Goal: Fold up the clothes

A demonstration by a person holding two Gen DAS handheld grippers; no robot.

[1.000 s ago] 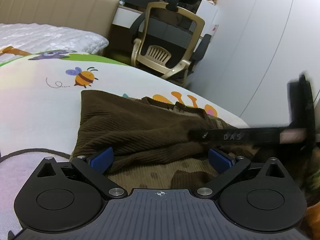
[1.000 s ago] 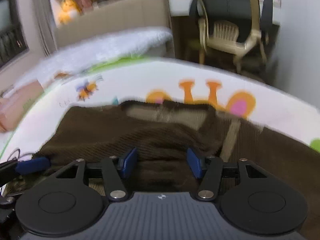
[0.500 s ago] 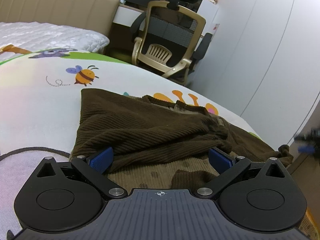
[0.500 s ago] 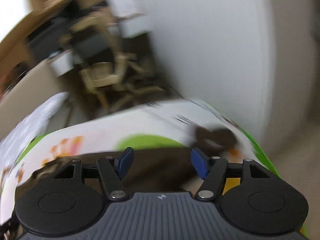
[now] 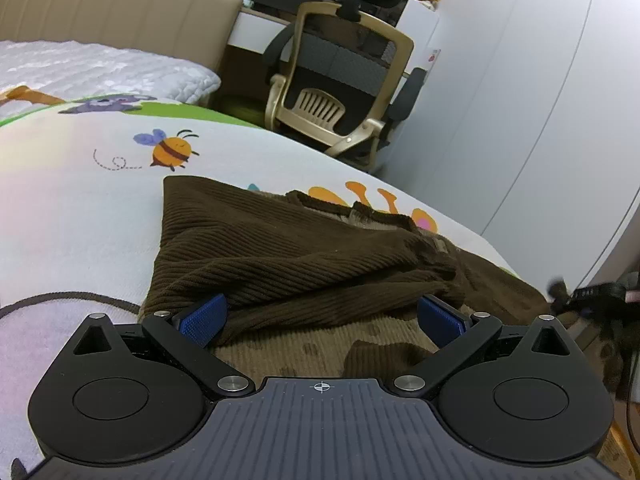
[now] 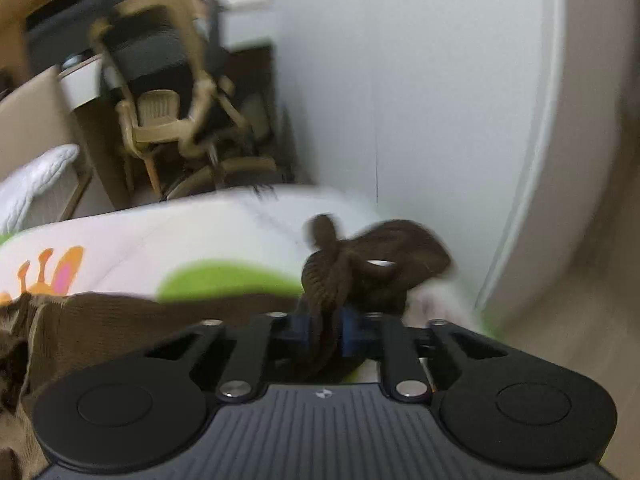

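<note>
The right gripper (image 6: 325, 334) has just been closing and is now pinching the brown sweater's (image 5: 288, 256) sleeve end; the left gripper (image 5: 322, 316) is waiting wide open over the body spread on the bed (image 5: 80, 208), so folding the sleeve inward probably follows.

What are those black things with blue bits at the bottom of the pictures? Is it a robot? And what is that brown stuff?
It is not a robot. A person holds a pinching tool in each hand, and each tool carries a camera looking out along its two blue fingers. One picture comes from the left tool, the other from the right tool. The brown stuff is a ribbed sweater lying on a bed cover printed with a bee. The left tool is wide open over the sweater. The right tool has just been closing, and its fingers now pinch the sweater's sleeve end. An office chair stands behind.
</note>
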